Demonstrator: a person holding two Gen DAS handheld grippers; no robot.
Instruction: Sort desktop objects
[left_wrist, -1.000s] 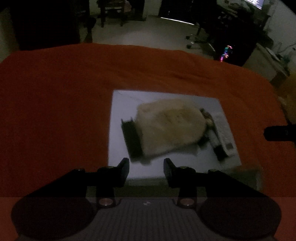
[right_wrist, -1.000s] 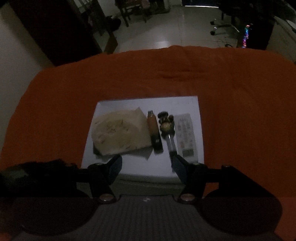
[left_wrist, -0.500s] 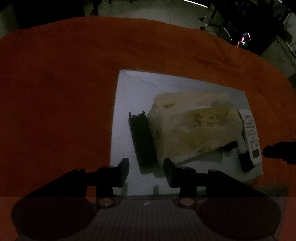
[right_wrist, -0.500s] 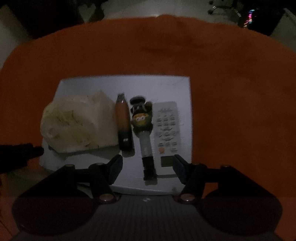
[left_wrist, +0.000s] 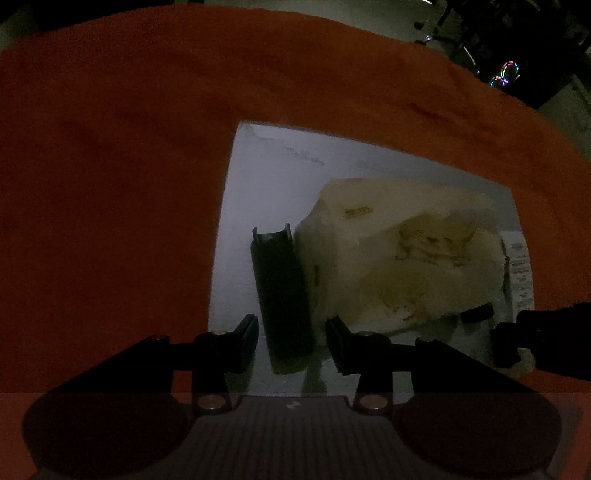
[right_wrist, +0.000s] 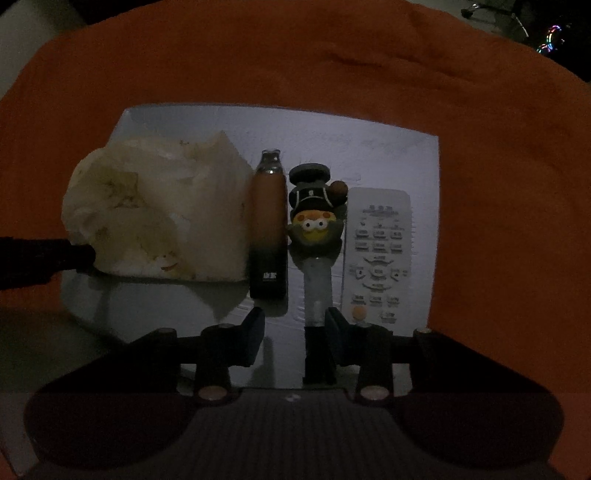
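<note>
Left wrist view: the left gripper (left_wrist: 290, 341) hangs low with its fingers parted and holding nothing, straddling the near end of a dark clip (left_wrist: 282, 295) on the white board (left_wrist: 258, 177); stiff and light, it would take a pinch across its width. A crumpled bag (left_wrist: 399, 258), soft, lies touching it.

Right wrist view: the right gripper (right_wrist: 295, 332), fingers likewise apart and empty, is low over the cartoon pen (right_wrist: 317, 258), which lies between the brown bottle (right_wrist: 269, 229) and the remote (right_wrist: 378, 254); its barrel looks slim and slippery.
</note>
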